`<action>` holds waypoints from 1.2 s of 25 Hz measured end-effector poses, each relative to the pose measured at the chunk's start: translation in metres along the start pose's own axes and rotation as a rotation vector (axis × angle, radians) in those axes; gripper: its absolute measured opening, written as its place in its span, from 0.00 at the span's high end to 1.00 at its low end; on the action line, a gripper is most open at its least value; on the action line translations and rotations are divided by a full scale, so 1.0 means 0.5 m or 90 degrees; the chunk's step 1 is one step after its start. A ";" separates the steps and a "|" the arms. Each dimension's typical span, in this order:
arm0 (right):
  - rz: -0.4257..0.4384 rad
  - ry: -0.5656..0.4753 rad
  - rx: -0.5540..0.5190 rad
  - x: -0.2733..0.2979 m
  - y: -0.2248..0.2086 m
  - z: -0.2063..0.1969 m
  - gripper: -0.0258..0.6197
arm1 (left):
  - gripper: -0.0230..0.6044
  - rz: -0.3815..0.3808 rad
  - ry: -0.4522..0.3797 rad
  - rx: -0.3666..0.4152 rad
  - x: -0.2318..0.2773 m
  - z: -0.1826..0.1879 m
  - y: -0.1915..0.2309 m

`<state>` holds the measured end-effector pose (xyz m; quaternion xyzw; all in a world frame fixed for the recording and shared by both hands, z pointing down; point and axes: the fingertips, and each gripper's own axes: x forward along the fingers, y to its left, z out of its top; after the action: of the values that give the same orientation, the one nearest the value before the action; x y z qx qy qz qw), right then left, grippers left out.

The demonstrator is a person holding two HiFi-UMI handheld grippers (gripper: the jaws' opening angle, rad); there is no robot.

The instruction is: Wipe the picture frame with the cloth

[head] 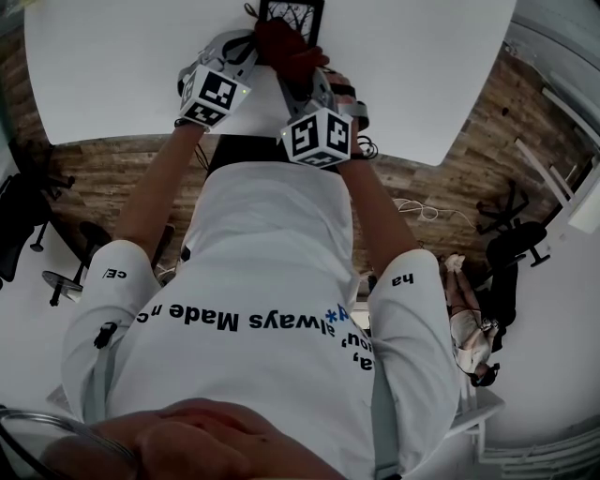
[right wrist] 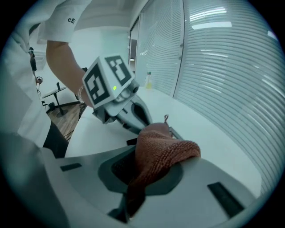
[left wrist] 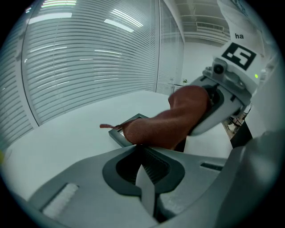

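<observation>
A person leans over a white table point(head: 112, 66), a gripper in each hand. The right gripper point(right wrist: 147, 178) is clamped on a rust-red cloth point(right wrist: 162, 149) — the fabric is pinched deep between its jaws and bunches out past their tips. Just ahead of those tips, partly under the bunched cloth, the dark picture frame point(head: 292, 14) lies flat on the table. The left gripper point(left wrist: 143, 153) sits close beside the right one, its jaws drawn together with nothing visible between them. The frame's near corner shows just beyond its tips. The wiping step appears to be in hand, with the cloth on the frame's near edge. The next move likely calls for drawing the cloth forward, away from the jaws, across the frame's face — lightly, with the left gripper steadying the frame against sliding.
</observation>
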<state>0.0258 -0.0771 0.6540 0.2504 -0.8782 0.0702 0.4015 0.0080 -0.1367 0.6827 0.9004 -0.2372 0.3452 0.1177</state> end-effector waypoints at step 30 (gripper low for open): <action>-0.079 0.015 -0.034 0.065 -0.199 -0.047 0.91 | 0.96 0.002 0.007 0.001 -0.003 -0.002 -0.001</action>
<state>0.0730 -0.1678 0.6860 0.2927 -0.8577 0.0244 0.4221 0.0067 -0.1356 0.6823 0.8983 -0.2379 0.3501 0.1180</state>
